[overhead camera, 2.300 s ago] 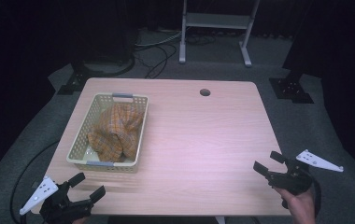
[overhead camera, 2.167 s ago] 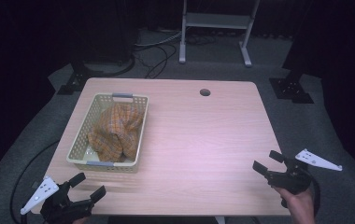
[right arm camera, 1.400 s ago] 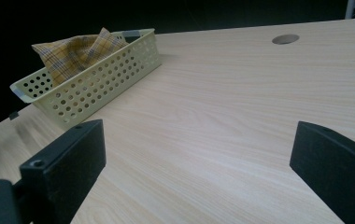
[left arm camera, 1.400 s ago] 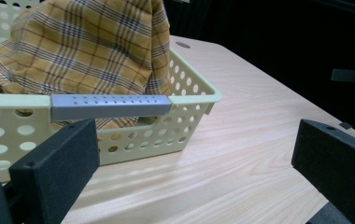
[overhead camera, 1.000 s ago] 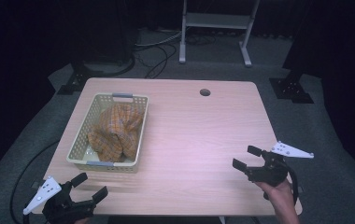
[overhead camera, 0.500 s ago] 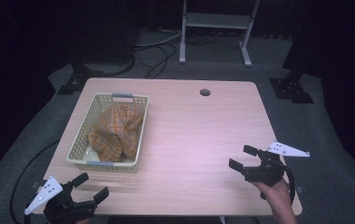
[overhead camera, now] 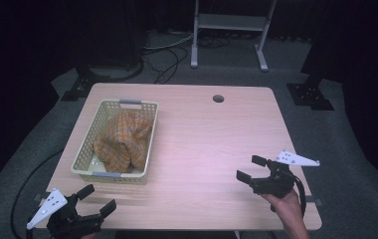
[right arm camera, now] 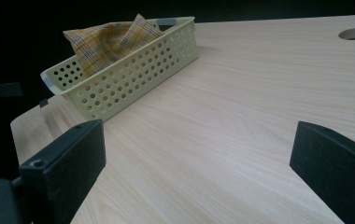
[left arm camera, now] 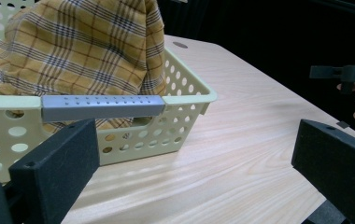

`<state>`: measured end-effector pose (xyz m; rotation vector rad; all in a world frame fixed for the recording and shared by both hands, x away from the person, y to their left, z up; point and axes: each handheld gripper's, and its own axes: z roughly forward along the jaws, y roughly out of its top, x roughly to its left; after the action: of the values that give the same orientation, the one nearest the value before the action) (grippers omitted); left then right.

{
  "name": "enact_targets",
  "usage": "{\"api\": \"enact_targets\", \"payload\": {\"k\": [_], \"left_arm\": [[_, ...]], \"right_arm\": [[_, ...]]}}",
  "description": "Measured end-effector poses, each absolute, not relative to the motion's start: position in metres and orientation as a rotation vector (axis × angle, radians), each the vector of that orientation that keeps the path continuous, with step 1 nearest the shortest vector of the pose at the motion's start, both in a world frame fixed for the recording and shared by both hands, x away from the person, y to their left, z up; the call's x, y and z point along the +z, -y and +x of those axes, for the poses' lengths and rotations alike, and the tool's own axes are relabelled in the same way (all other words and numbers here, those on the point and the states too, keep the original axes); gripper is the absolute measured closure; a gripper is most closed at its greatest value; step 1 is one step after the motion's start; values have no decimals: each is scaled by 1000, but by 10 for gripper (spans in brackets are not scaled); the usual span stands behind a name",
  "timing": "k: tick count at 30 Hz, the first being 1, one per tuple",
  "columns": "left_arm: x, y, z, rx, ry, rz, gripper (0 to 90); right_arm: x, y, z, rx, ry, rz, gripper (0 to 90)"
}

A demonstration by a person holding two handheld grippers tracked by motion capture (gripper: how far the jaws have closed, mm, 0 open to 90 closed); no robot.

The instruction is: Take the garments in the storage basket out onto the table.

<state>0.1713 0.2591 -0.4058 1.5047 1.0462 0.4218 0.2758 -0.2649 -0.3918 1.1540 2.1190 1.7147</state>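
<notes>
A: What has changed in the last couple of seconds?

B: The right tool [overhead camera: 250, 170] has come in from off the right edge of the counter [overhead camera: 202, 129] and now hangs over its near right part, jaws turned toward the basket [overhead camera: 149, 144]. The left tool [overhead camera: 95, 199] has barely shifted; it sits at the near left corner, just short of the basket's near end.

A: So what does that mean for the work?

B: I'd judge both are closing in on the plaid cloth [overhead camera: 125, 137], which lies heaped inside the basket. Nothing is touched yet.

A: And the tools themselves?

B: Both stand wide open and hold nothing. In each gripper view the two black jaws are far apart with only bare counter between them.

A: What does one view add that another lacks?

B: The left gripper view shows the basket's grey handle [left arm camera: 101, 107] right ahead of the left tool, just above its left jaw, with the cloth rising over the rim behind it. The high view can't give that height. The right gripper view shows the basket well ahead and to the left, with a long stretch of bare counter in between.
</notes>
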Motion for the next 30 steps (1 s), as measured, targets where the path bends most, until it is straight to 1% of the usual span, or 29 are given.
{"api": "enact_targets", "payload": {"k": [12,25,30], "left_arm": [[-406,-261,172,428,-1050,1503,9],[-406,-259,172,423,-1047,1506,9],[-406,-258,172,422,-1042,1515,9]], "right_arm": [[-392,241,284,1717,-2189,1098,34],[-397,232,289,1723,-2182,1111,34],[-398,223,291,1730,-2200,1091,34]]}}
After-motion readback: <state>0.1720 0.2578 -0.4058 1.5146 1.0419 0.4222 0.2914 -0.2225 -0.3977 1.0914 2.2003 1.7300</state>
